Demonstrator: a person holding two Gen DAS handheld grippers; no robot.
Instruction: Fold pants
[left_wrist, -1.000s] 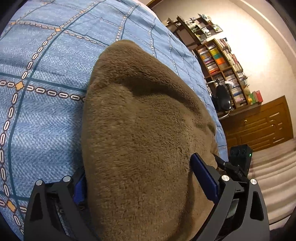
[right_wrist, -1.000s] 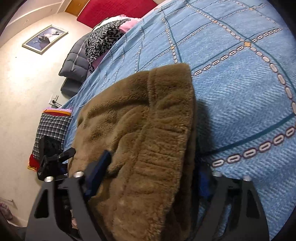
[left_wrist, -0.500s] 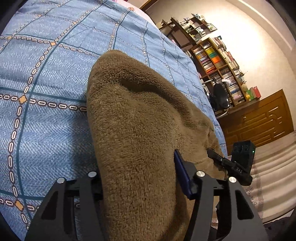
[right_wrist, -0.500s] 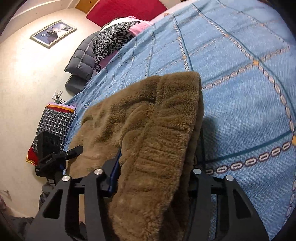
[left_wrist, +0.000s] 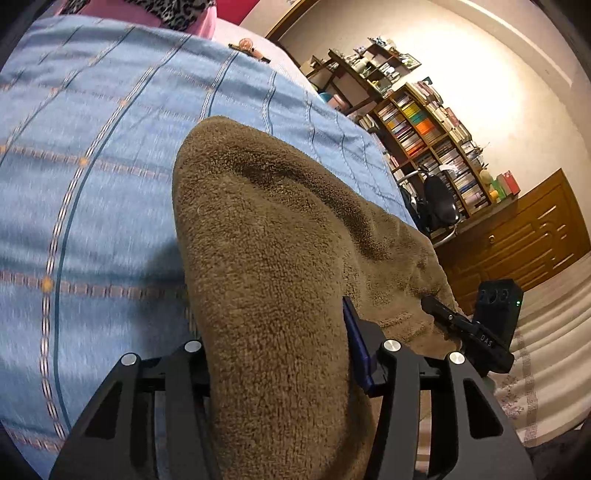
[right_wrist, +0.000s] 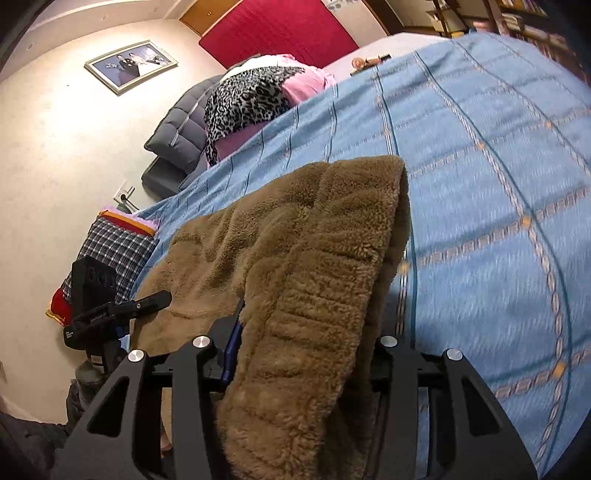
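The brown fleece pants (left_wrist: 273, 258) lie on the blue patterned bedspread (left_wrist: 85, 177). My left gripper (left_wrist: 277, 354) is shut on one end of the pants, which bulge up between its jaws and hide the left pad. My right gripper (right_wrist: 306, 332) is shut on the ribbed end of the pants (right_wrist: 325, 280) and holds it lifted above the bedspread (right_wrist: 498, 192). Each gripper shows in the other's view, the right one (left_wrist: 476, 332) and the left one (right_wrist: 107, 314), at the far side of the pants.
Pillows and a leopard-print cloth (right_wrist: 251, 99) lie at the head of the bed. A bookshelf (left_wrist: 424, 147), an office chair (left_wrist: 439, 203) and a wooden dresser (left_wrist: 524, 236) stand beyond the bed's edge. A plaid bundle (right_wrist: 110, 251) sits by the wall.
Both grippers have closed from wide open onto the pants and have lifted and tilted up. More of the room and the head of the bed shows now.
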